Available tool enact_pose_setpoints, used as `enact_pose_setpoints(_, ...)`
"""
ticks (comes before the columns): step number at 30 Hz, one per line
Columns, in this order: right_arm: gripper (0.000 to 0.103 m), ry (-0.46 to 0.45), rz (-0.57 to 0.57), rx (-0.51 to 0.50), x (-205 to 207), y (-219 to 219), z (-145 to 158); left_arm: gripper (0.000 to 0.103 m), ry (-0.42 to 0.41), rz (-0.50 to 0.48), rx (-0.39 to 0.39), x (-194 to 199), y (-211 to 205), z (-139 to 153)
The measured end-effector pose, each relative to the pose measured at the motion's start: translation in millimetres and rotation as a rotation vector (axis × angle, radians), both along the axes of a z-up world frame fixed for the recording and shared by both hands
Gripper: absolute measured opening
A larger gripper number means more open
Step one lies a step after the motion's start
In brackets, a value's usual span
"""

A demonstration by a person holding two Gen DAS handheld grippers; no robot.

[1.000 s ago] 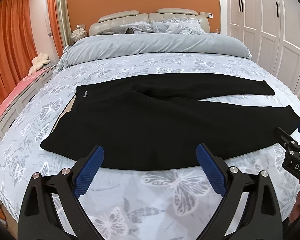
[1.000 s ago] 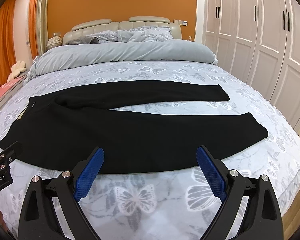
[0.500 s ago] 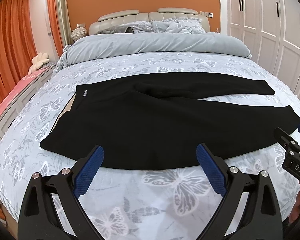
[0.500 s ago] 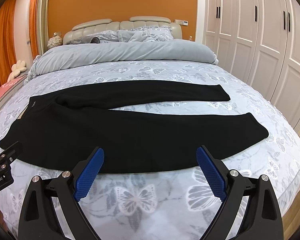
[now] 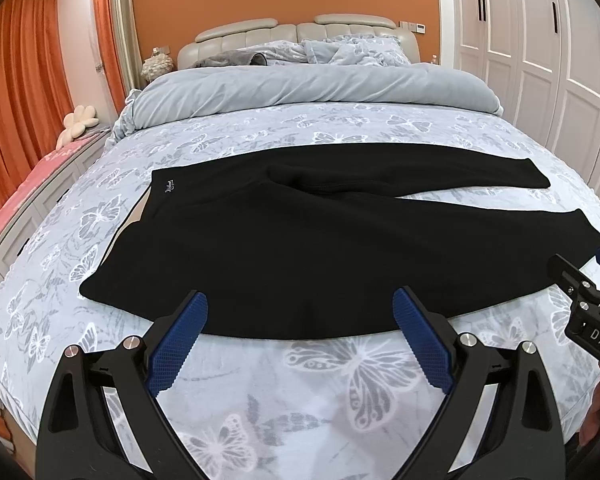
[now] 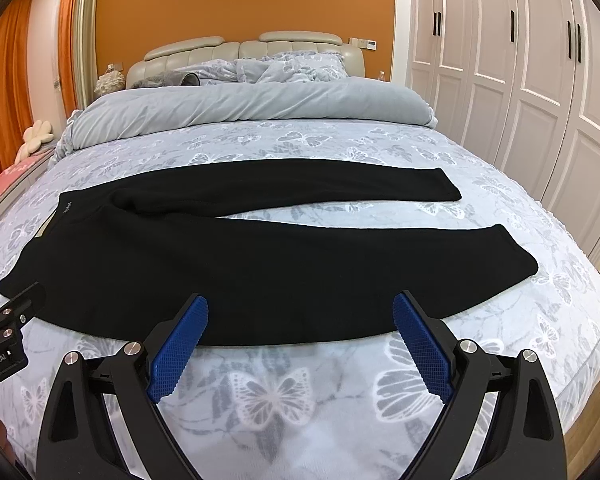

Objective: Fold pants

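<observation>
Orange wall [image 6: 236,12], white wardrobes [image 6: 500,60], possibly curtains [image 5: 16,80] at left.

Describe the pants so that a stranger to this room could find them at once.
Start at the wide bed with the butterfly-print cover. The pants lie flat across its near half, waistband toward the orange curtains, legs toward the white wardrobes. They are the only plain black thing on the pale bedding.

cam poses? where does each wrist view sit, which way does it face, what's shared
Left wrist: on the left gripper at the bed's foot, facing the headboard over the waist end of the black fabric pants; own open blue-padded fingers show, and the right gripper at the right edge.
Right wrist: on the right gripper, same heading, nearer the leg ends; the left gripper shows at the left edge.
Shared: pants, butterfly-print grey bedspread, headboard.
</observation>
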State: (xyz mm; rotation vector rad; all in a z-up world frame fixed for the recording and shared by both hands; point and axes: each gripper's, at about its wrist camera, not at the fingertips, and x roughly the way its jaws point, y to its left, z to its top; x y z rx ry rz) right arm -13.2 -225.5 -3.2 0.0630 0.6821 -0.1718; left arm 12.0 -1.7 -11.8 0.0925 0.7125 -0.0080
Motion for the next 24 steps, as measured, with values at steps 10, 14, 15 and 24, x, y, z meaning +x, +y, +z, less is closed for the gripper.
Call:
enact_pose_setpoints(10,0.091,0.096,0.034,0.081,70.9,-99.5,21.2,0.098,0.125,-0.068,-0.195,70.1,66.3,26.7)
enact_pose_setpoints(14,0.091,0.144,-0.041,0.074,140.4,-185.4,12.7,0.098,0.178,0.033,-0.212,148.4,128.5,27.1)
enact_pose_setpoints(15,0.091,0.16,-0.068,0.092,162.0,-209.5,6.0,0.098,0.192,0.077,-0.209,170.1,144.4,24.6)
enact_pose_setpoints(24,0.091,0.239,-0.257,0.157,311.7,-327.1,-51.0,0.098,0.287,0.441,-0.286,347.5,272.7,-38.8)
